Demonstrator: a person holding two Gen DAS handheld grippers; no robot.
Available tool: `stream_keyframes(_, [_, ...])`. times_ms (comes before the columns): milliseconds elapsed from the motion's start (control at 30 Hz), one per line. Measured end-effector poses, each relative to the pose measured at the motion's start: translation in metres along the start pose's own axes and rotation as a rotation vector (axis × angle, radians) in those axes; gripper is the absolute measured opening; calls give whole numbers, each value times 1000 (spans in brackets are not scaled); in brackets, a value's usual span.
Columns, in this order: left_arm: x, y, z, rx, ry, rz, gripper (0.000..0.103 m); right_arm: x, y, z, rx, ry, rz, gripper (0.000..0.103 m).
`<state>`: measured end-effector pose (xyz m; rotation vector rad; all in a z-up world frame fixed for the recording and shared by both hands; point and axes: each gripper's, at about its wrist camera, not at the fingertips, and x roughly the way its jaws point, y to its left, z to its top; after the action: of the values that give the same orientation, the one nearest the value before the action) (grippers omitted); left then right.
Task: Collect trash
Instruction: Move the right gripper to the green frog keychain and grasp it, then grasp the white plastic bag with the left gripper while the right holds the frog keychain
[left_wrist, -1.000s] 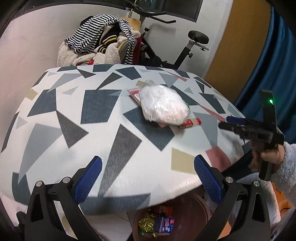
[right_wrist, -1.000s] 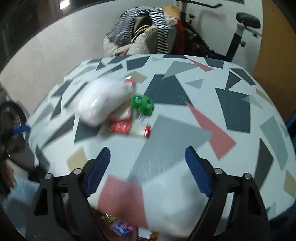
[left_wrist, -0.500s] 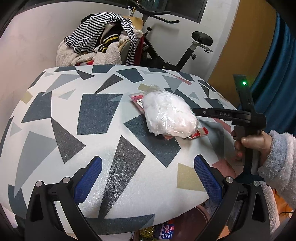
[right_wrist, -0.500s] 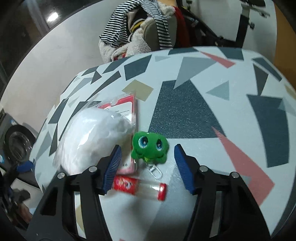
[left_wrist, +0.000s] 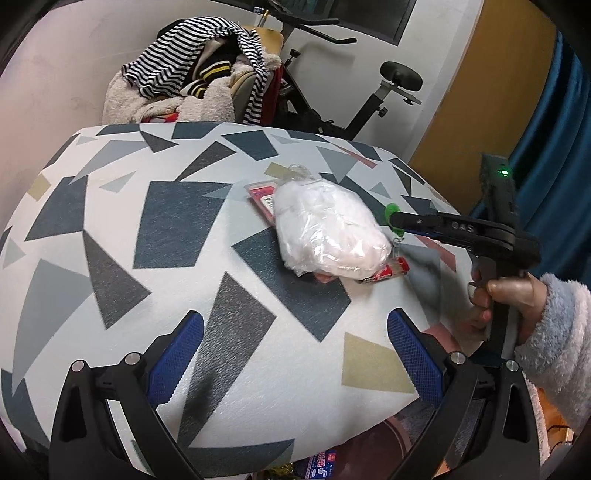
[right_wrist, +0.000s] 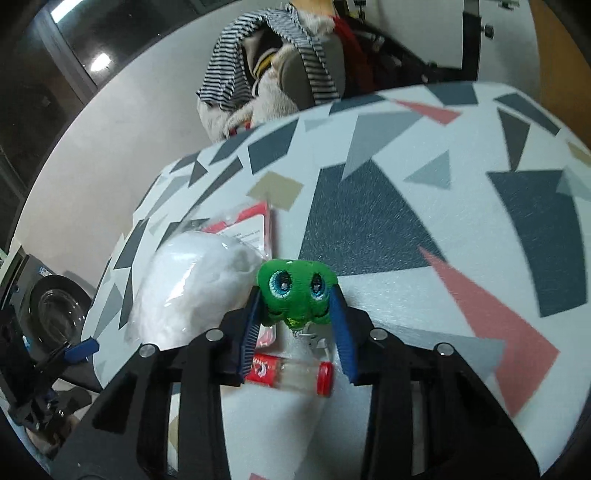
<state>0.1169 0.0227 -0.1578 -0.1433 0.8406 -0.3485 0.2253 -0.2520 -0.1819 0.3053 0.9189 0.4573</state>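
A green plush frog keychain (right_wrist: 297, 288) lies on the patterned table (right_wrist: 424, 258). My right gripper (right_wrist: 295, 306) has its blue pads on both sides of the frog, closed against it. Beside it lie a clear bag of white stuffing (right_wrist: 192, 288), a red-and-white flat packet (right_wrist: 247, 229) and a small clear tube with red caps (right_wrist: 291, 373). In the left wrist view the bag (left_wrist: 328, 229) sits mid-table and the right gripper (left_wrist: 399, 218) reaches in from the right. My left gripper (left_wrist: 295, 354) is open and empty at the table's near edge.
A brown bin (left_wrist: 369, 454) with wrappers stands on the floor below the table's near edge. A chair heaped with striped clothes (left_wrist: 192, 81) and an exercise bike (left_wrist: 369, 92) stand behind the table. A blue curtain (left_wrist: 554, 129) hangs at the right.
My right gripper moved forward over the table to the green frog and its jaws narrowed onto it. My left gripper drifted slightly forward and stayed open.
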Motion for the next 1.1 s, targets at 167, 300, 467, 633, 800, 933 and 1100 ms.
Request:
stream_keyframes(167, [9, -10, 11, 11, 3, -32, 97, -22, 6, -12, -75, -22, -38, 39])
stream_keyframes(300, [20, -13, 25, -18, 4, -66, 97, -34, 3, -22, -77, -22, -49, 39])
stream_keyframes(467, [37, -18, 47, -38, 9, -84, 97, -42, 0, -36, -74, -26, -64, 39])
stream_keyframes(633, [58, -24, 69, -27, 24, -68, 97, -50, -3, -44, -74, -36, -72, 39])
stream_keyframes(800, [81, -32, 88, 8, 57, -12, 97, -56, -7, -51, -62, -46, -72, 39])
stream_keyframes(933, [100, -34, 95, 21, 88, 31, 97, -58, -9, -54, -60, -43, -76, 39])
stream_keyframes(1100, [117, -33, 94, 31, 137, 70, 97, -62, -13, -59, -54, -44, -78, 39])
